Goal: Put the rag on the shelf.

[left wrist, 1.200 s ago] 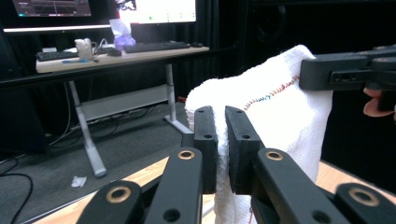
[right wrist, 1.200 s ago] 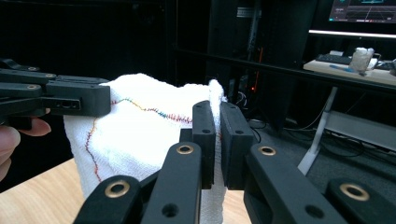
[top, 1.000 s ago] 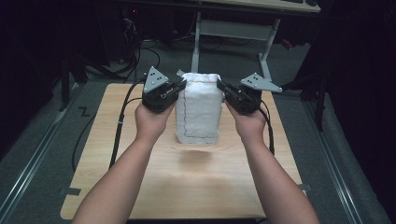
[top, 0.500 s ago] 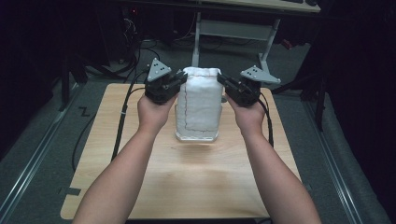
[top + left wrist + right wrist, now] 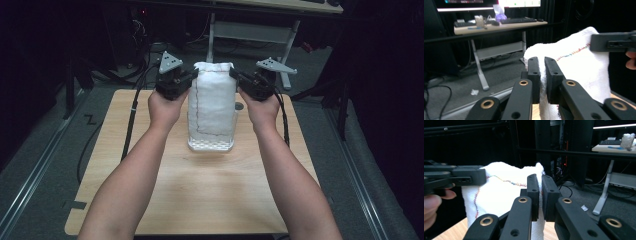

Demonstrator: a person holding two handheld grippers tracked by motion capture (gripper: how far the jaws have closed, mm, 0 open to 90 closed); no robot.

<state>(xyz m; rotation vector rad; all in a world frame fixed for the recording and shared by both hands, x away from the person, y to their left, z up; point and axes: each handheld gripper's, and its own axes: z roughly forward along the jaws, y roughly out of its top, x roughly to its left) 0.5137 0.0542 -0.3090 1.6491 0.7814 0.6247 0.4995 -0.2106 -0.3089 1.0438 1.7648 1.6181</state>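
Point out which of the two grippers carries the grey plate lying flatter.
The right gripper: its grey plate lies nearly flat, while the left gripper has its plate tilted up.

Black two-jaw left tool (image 5: 189,79), right tool (image 5: 235,75), brass rivets, grey three-cornered plates, black cables, bare forearms

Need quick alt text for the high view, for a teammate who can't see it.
Two hands hold a white towel up by its top corners over a wooden table, left claw and right claw each shut on a corner; its lower end rests folded on the table.
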